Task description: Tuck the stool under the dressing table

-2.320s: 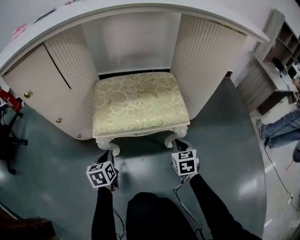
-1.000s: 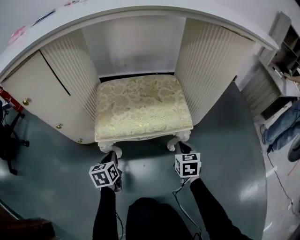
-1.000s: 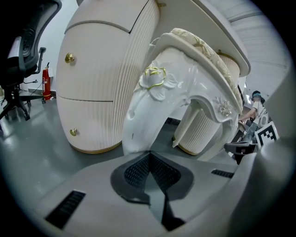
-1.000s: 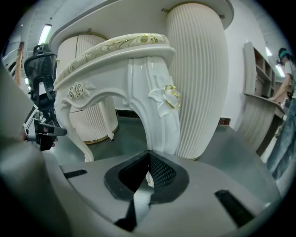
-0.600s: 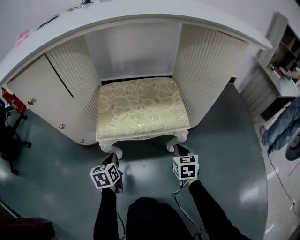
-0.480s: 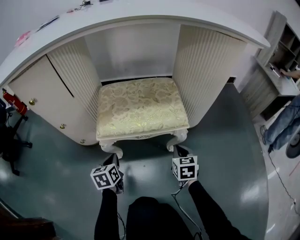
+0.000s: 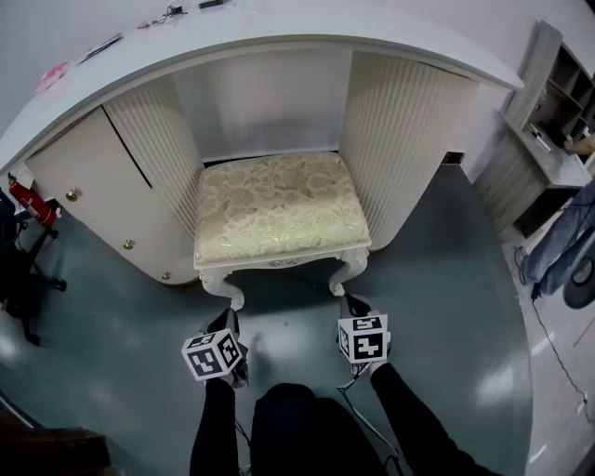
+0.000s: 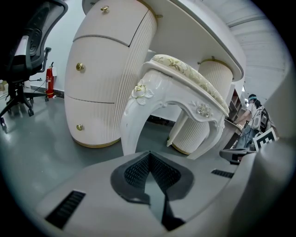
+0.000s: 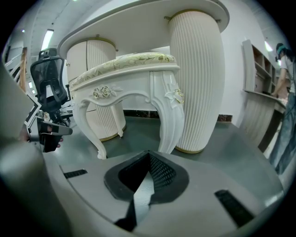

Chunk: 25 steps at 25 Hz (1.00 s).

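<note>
The stool [image 7: 279, 209] sits deep in the dressing table's [image 7: 279, 37] kneehole, and the left gripper [image 7: 226, 322] and right gripper [image 7: 354, 306] hover low by its front legs [image 7: 230, 290], jaws clenched on nothing, likely set for pushing rather than grasping.

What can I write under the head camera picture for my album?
Stool in the gap of the dressing table, left gripper and right gripper low by its front legs.

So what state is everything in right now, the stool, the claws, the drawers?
Stool: upright, seat mostly under the table, front legs showing.
Left claw: shut, empty, near a front leg.
Right claw: shut, empty, near a front leg.
Drawers: shut.
</note>
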Each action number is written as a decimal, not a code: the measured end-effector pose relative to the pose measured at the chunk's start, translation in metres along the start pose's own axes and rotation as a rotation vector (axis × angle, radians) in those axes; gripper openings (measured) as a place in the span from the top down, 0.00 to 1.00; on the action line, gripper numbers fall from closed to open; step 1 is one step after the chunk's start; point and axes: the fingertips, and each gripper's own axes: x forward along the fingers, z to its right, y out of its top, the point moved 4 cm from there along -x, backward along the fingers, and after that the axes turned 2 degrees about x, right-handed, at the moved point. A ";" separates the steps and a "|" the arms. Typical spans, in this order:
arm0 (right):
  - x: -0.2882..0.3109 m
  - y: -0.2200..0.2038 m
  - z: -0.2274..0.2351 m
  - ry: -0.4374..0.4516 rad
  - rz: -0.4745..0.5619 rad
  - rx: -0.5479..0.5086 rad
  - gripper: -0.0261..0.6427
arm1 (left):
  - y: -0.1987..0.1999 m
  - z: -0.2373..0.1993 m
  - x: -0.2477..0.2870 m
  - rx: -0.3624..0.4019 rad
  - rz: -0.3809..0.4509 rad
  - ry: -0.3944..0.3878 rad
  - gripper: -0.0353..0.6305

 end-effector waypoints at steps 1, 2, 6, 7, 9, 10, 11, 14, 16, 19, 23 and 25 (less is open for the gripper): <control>-0.002 -0.001 -0.001 0.001 0.000 0.001 0.95 | -0.002 0.000 -0.002 -0.001 0.000 0.000 0.94; -0.003 -0.003 -0.002 0.001 0.000 0.001 0.95 | -0.003 0.000 -0.004 -0.001 -0.001 0.000 0.94; -0.010 -0.009 -0.005 0.004 -0.004 0.000 0.95 | -0.010 -0.001 -0.013 -0.004 0.002 0.004 0.94; -0.012 -0.010 -0.007 0.005 -0.005 -0.001 0.95 | -0.011 -0.002 -0.016 -0.005 0.002 0.005 0.94; -0.017 -0.014 -0.009 0.008 -0.008 -0.002 0.95 | -0.014 -0.001 -0.020 -0.006 0.002 0.003 0.94; -0.019 -0.016 -0.011 0.010 -0.010 -0.002 0.95 | -0.016 -0.001 -0.022 -0.006 0.002 0.002 0.94; -0.021 -0.019 -0.011 0.012 -0.013 -0.002 0.95 | -0.018 0.000 -0.023 -0.006 0.001 0.000 0.94; -0.026 -0.028 -0.013 0.019 -0.021 0.011 0.96 | -0.023 0.003 -0.027 -0.004 -0.002 -0.004 0.94; -0.030 -0.033 -0.014 0.025 -0.027 0.028 0.95 | -0.027 0.005 -0.030 -0.002 -0.003 -0.006 0.94; -0.036 -0.040 -0.017 0.029 -0.037 0.039 0.95 | -0.031 0.006 -0.038 0.003 -0.005 -0.010 0.94; -0.042 -0.046 -0.021 0.033 -0.051 0.031 0.96 | -0.032 0.006 -0.049 0.024 -0.005 -0.016 0.94; -0.044 -0.047 -0.024 0.033 -0.054 0.023 0.96 | -0.030 0.005 -0.053 0.030 0.002 -0.018 0.94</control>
